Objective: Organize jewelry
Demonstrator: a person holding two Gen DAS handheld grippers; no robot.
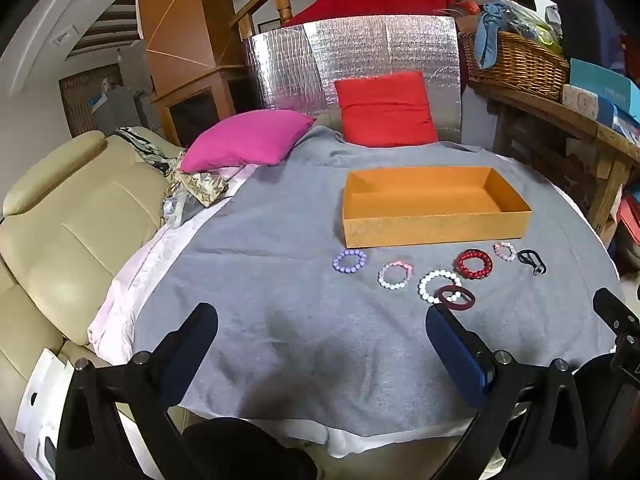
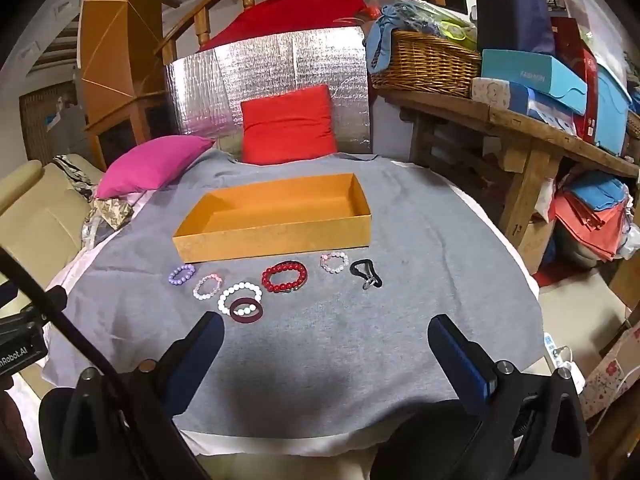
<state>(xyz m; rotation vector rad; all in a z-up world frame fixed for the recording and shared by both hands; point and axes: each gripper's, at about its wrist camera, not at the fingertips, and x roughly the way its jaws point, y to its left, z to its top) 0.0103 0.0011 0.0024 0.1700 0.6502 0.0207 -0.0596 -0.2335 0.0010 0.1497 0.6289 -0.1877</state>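
Covering most of each frame, a grey cloth (image 1: 280,240) is spread, and an empty orange box (image 1: 436,204) is set on it at centre. Both the left gripper (image 1: 322,344) and the right gripper (image 2: 326,350) are held low in frame, jaws wide apart, nothing between them. Just below the box, a red bead bracelet (image 2: 285,277), white bead bracelet (image 2: 239,296), purple bead bracelet (image 2: 182,274) and black clip (image 2: 366,274) are laid in a row.

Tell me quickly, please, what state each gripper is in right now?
Left gripper: open, holding nothing, above the grey cloth.
Right gripper: open, holding nothing, above the same cloth.
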